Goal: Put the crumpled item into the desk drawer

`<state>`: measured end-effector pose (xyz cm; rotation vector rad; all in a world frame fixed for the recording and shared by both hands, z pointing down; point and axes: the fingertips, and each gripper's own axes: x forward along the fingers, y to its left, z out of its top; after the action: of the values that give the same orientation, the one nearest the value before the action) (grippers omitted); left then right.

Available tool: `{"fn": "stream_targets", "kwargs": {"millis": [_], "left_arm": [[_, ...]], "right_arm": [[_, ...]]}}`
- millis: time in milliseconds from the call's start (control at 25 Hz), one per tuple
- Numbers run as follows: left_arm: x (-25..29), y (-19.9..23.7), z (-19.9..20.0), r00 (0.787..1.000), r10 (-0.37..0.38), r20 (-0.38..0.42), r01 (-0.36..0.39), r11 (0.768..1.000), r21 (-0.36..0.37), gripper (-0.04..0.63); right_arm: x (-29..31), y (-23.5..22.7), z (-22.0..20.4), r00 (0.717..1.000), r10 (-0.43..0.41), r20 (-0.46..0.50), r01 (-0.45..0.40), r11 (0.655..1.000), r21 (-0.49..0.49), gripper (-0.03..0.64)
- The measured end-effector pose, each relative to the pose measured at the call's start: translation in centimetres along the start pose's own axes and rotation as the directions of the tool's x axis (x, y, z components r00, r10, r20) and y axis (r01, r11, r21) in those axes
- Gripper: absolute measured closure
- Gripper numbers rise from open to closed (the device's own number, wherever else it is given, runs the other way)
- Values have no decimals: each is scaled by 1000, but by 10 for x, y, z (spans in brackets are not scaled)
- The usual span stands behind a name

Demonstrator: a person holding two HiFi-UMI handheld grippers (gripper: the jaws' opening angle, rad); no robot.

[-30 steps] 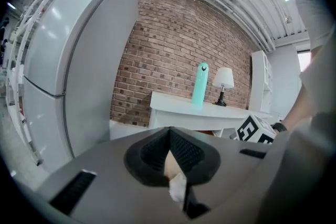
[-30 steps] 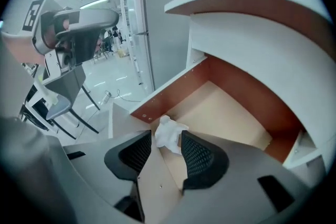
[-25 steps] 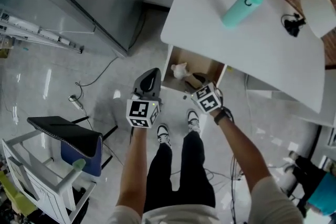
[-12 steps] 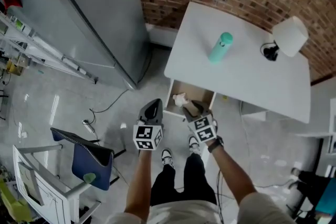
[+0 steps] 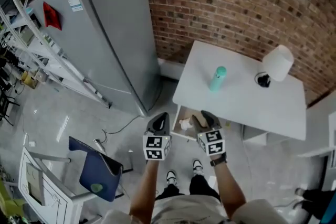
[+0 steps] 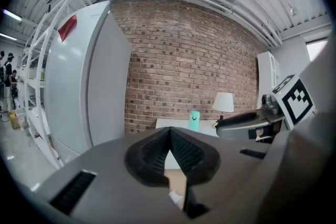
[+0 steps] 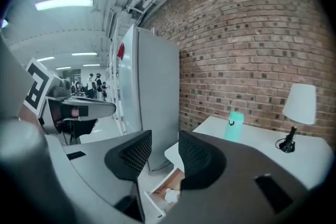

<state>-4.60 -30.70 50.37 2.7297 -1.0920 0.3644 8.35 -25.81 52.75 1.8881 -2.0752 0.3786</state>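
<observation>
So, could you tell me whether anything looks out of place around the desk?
Only the drawer under the desk stands out: it is open, with the crumpled item lying inside. The bottle and lamp on the desk stand upright, and nothing looks spilled or damaged.

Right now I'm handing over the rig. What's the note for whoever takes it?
Left tongs: shut, empty, held up in front of the desk.
Right tongs: open, empty, beside the left.
Crumpled item: lying inside the open drawer.
Done: item is in the drawer.
Left: the drawer stands open; probably push it shut.
</observation>
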Motion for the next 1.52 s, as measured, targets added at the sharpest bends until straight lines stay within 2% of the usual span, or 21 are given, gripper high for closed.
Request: {"fn": "stream_targets", "kwargs": {"millis": [280,480,600,840,1000,1160,1520], "left_arm": [[-29,-13,64,996,24,84,-28,998,50,601],[-35,-7,95,989,65,133,-71,997,38,601],[-35,-1,114,983,90,163,-97,995,37,601],[-40,4,153,962,109,250,-135,987,87,601],[-32,5,166,953,114,282,-149,983,107,601],[-24,4,178,948,110,298,-149,982,113,601],[-14,2,190,943,76,323,-120,986,119,601]], "right_arm": [[-35,-15,48,995,-88,45,84,994,71,504],[-42,-11,94,989,-68,132,58,995,77,538],[-42,-15,116,980,-85,182,74,995,65,572],[-42,-9,156,961,-69,266,63,997,33,614],[-35,-8,164,956,-46,290,47,999,2,614],[-32,-21,170,954,-65,294,66,998,8,614],[-31,-34,177,949,-71,309,74,997,4,614]]}}
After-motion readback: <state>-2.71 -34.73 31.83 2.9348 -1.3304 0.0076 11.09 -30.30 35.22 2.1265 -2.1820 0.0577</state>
